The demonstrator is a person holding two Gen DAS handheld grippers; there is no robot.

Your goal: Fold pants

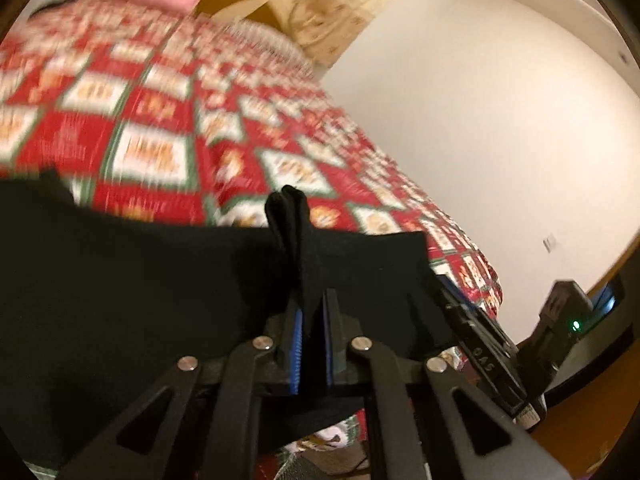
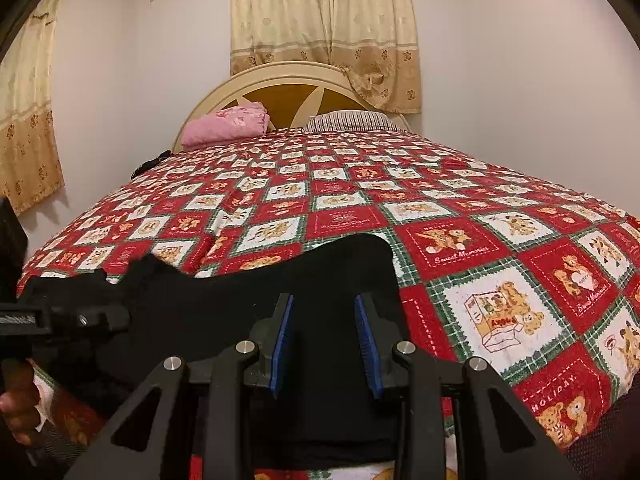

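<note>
Black pants point(image 2: 224, 304) lie across the near edge of a bed with a red, white and green teddy-bear quilt point(image 2: 360, 200). My left gripper point(image 1: 311, 300) is shut on a bunched fold of the black pants point(image 1: 292, 224), which sticks up between the blue pads. The left wrist view is motion-blurred. My right gripper point(image 2: 324, 308) is open and empty, its blue pads point(image 2: 366, 332) hovering just above the right part of the pants. The other gripper shows in the right wrist view point(image 2: 60, 316) at the left, and in the left wrist view point(image 1: 488, 344) at the right.
A pink folded cloth point(image 2: 228, 124) and a striped pillow point(image 2: 352, 122) lie at the headboard point(image 2: 288, 84). Beige curtains point(image 2: 324, 28) hang behind. White walls stand on both sides. The quilt beyond the pants is bare.
</note>
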